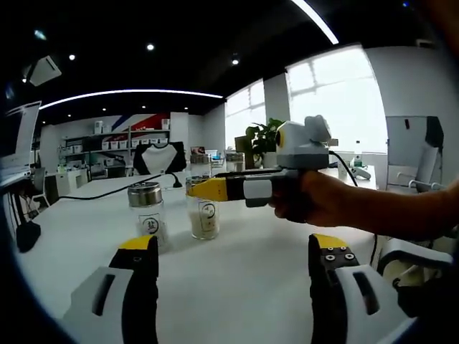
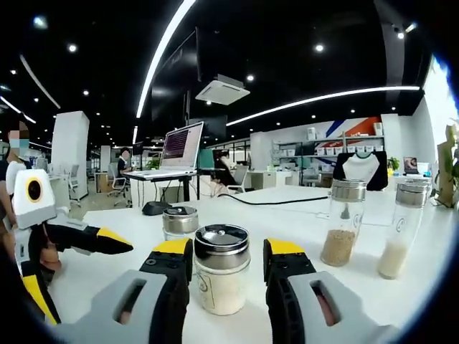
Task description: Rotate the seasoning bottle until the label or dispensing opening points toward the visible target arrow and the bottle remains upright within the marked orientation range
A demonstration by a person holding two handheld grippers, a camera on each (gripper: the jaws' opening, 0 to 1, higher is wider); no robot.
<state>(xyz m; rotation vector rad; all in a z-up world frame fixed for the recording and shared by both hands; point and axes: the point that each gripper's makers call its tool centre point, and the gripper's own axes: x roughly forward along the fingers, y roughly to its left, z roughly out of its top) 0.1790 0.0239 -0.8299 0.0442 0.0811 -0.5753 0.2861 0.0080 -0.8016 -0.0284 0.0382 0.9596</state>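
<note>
Right gripper view is showing the right gripper [image 2: 222,276] with jaws parted around the upright seasoning bottle [image 2: 221,278] near the table's [image 2: 301,215] front edge, not clamping. Left gripper [image 1: 233,276] is hovering apart. No arrow visible; rotation seemingly remains.

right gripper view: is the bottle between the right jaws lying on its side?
No. The seasoning bottle stands upright on the white table, metal cap on top, between the right gripper's jaws.
</note>
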